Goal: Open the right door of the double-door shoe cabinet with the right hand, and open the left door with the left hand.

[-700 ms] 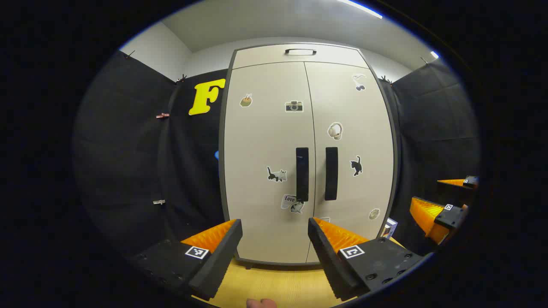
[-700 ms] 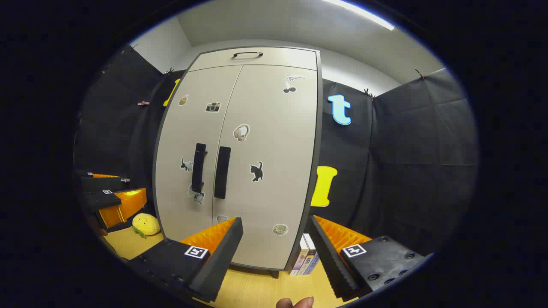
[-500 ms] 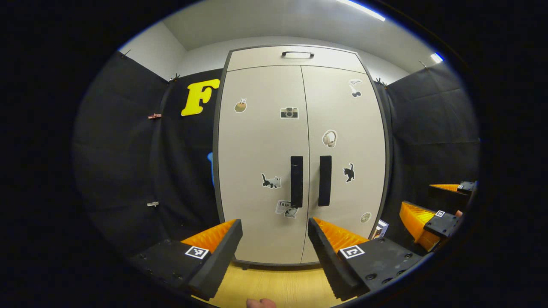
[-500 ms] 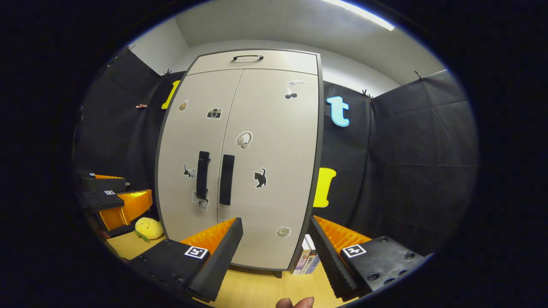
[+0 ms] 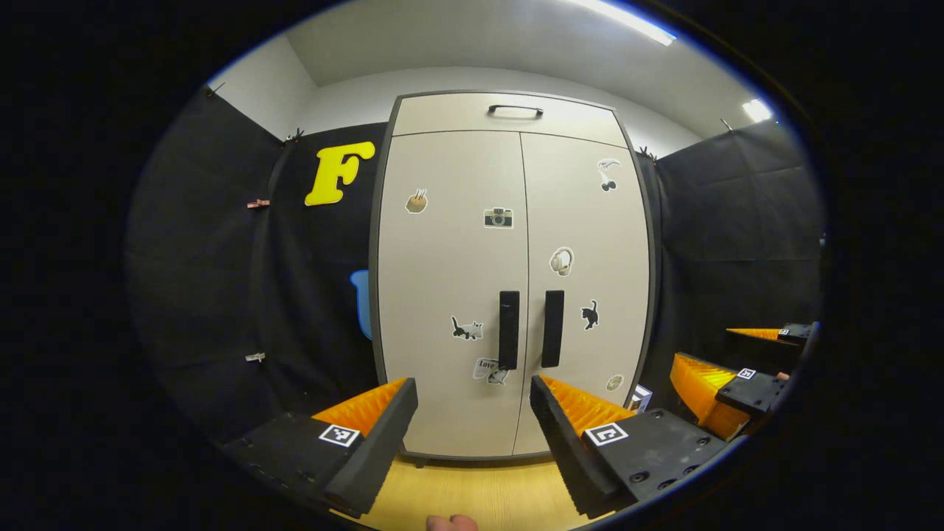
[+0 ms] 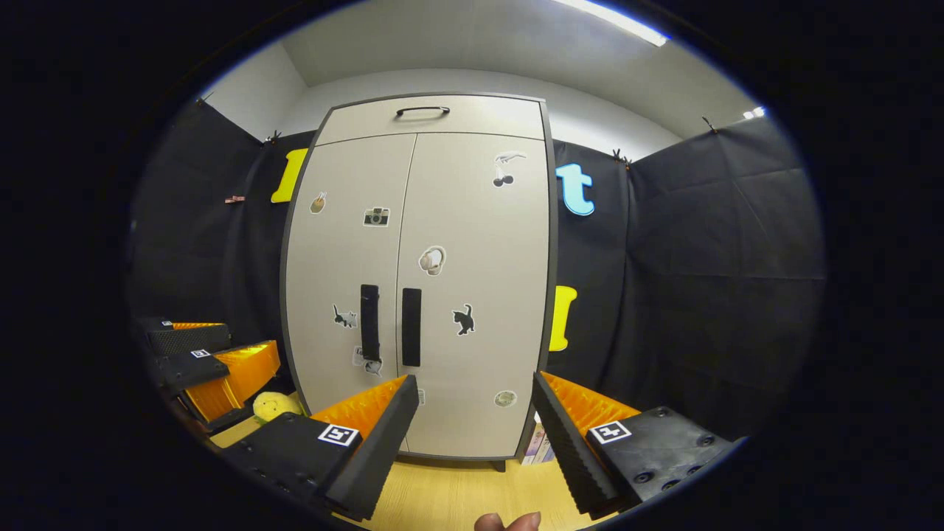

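The pale grey double-door shoe cabinet [image 5: 442, 280] stands straight ahead with both doors shut. Two black vertical handles sit side by side at the middle seam: the left door's handle [image 5: 509, 330] and the right door's handle [image 5: 553, 328]. My left gripper [image 5: 473, 413] is open and empty, well short of the doors, pointing at the seam. In the right gripper view the cabinet [image 6: 479, 243] is a little left of centre, showing its left handle [image 6: 369, 322] and right handle [image 6: 411, 327]. My right gripper [image 6: 476, 417] is open, empty and apart from the doors.
A drawer front with a black handle [image 5: 515, 110] tops the cabinet. A yellow plush toy [image 6: 273, 405] lies on the wooden floor [image 6: 442, 494] by the cabinet's left foot, and books [image 6: 537, 442] stand at its right foot. The other gripper [image 5: 730, 391] hangs off to the right.
Both grippers have drawn back from the cabinet, which now looks smaller and sits lower in both views. The doors stay shut and both grippers stay open.
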